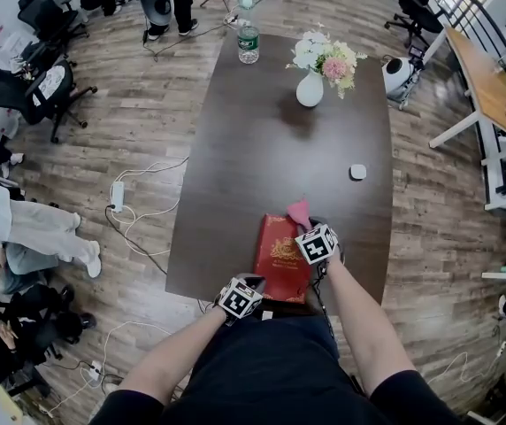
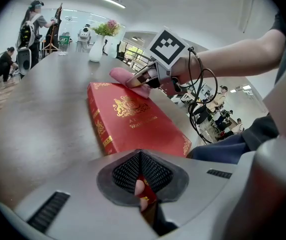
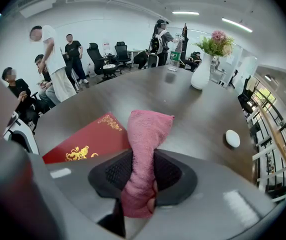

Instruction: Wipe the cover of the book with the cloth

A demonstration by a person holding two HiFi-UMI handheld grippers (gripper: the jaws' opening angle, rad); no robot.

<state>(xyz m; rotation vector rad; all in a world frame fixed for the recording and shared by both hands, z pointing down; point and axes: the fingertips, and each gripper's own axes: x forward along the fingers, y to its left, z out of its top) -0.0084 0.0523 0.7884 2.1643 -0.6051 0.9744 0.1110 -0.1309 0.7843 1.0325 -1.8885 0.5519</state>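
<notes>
A red book [image 1: 279, 257] with gold print lies on the dark table [image 1: 262, 149] near its front edge. My left gripper [image 1: 253, 285] is shut on the book's near corner; in the left gripper view the red cover [image 2: 133, 121] runs away from the jaws [image 2: 142, 186]. My right gripper [image 1: 306, 227] is shut on a pink cloth [image 1: 299, 212], held over the book's far right corner. From the right gripper view, the cloth [image 3: 144, 134] sticks up out of the gripper [image 3: 140, 176], with the book [image 3: 85, 143] low on the left. The cloth [image 2: 129, 78] rests on the book's far end.
A white vase of flowers [image 1: 310, 87] and a water bottle [image 1: 249, 42] stand at the table's far end. A small white round object [image 1: 357, 172] lies to the right. Office chairs [image 1: 36, 82], people and floor cables [image 1: 138, 211] are at the left.
</notes>
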